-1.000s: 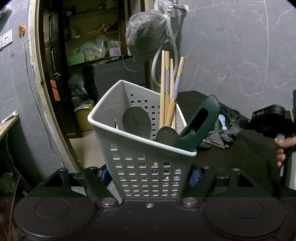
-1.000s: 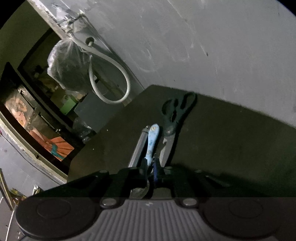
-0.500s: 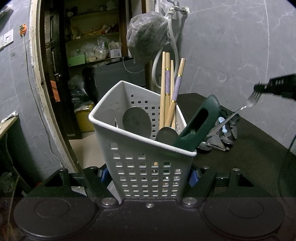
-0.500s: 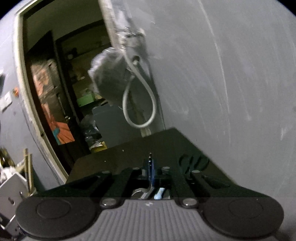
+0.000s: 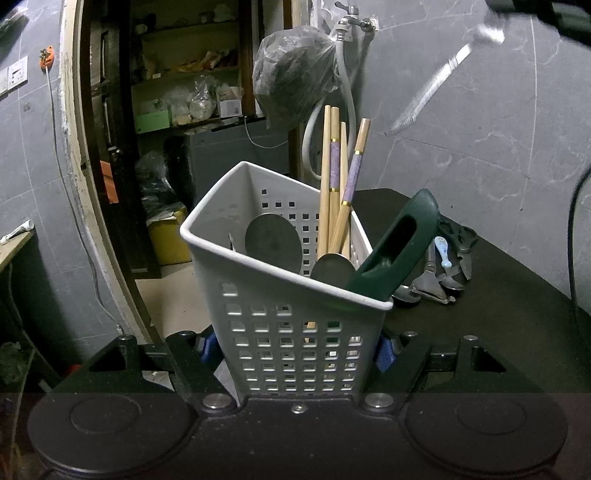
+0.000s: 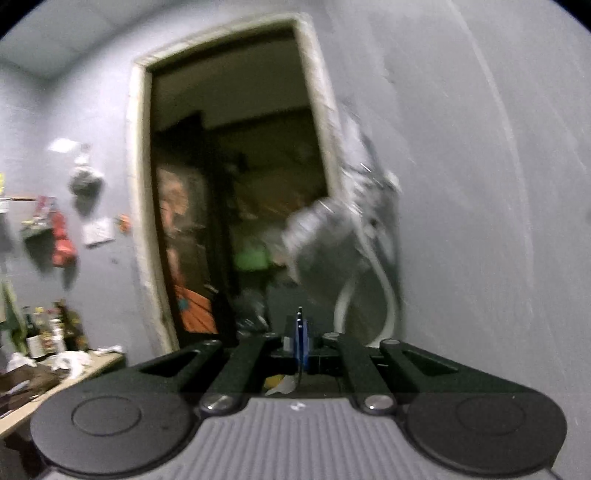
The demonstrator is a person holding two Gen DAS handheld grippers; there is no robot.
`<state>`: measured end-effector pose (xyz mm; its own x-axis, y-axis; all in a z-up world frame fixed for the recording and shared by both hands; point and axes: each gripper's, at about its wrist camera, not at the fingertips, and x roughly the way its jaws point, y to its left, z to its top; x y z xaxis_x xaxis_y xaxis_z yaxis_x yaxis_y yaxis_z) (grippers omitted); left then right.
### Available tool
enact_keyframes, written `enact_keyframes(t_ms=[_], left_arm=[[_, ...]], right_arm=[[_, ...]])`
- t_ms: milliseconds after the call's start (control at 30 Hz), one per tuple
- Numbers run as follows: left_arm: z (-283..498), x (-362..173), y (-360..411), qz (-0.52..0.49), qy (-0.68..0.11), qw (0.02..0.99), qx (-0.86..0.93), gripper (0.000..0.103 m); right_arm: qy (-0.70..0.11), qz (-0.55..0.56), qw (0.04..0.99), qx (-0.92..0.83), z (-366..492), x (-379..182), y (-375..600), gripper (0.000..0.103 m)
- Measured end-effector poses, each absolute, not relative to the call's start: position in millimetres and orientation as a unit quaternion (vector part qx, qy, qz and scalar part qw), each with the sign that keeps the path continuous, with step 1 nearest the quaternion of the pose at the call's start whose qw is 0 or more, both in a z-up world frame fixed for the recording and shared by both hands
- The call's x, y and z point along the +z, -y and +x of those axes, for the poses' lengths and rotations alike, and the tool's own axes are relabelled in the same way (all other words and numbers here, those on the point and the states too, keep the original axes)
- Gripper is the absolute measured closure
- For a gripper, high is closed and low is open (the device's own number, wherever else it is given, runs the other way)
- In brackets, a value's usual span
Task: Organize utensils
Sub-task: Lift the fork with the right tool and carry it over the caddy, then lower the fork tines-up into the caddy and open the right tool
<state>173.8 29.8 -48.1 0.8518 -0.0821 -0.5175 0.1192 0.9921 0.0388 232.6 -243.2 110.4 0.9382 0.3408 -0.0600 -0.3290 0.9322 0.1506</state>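
Observation:
In the left wrist view my left gripper (image 5: 295, 347) is shut on the lower walls of a white perforated basket (image 5: 291, 295), one blue pad on each side. The basket holds wooden chopsticks (image 5: 332, 184), two metal spoons (image 5: 273, 243) and a dark green handle (image 5: 399, 243). High at the top right my right gripper (image 5: 546, 11) carries a metal fork (image 5: 436, 81), blurred and slanting down to the left above the basket. In the right wrist view the right gripper (image 6: 301, 332) is shut on the fork (image 6: 284, 387), which shows edge-on between the pads.
On the black table (image 5: 498, 314) right of the basket lie scissors (image 5: 461, 240), a blue-handled spoon (image 5: 443, 251) and another metal utensil (image 5: 428, 284). A grey wall with a tap, hose and hanging bag (image 5: 295, 74) stands behind. A doorway opens at the left.
My right gripper took the fork from the pile on the table and rose with it to the top right, turning from the table toward the doorway. The left gripper and basket stayed still.

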Motion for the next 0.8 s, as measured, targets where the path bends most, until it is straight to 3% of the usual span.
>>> enact_keyframes(t_ms=[233, 800], left_arm=[[174, -48, -28, 0.036, -0.267, 0.961, -0.060, 0.027], [174, -48, -32, 0.035, -0.265, 0.961, -0.066, 0.027]], right_arm=[[-0.005, 0.013, 0.972, 0.234, 218, 134, 198, 0.101], [-0.006, -0.102, 0.950, 0.296, 208, 105, 114, 0.101]])
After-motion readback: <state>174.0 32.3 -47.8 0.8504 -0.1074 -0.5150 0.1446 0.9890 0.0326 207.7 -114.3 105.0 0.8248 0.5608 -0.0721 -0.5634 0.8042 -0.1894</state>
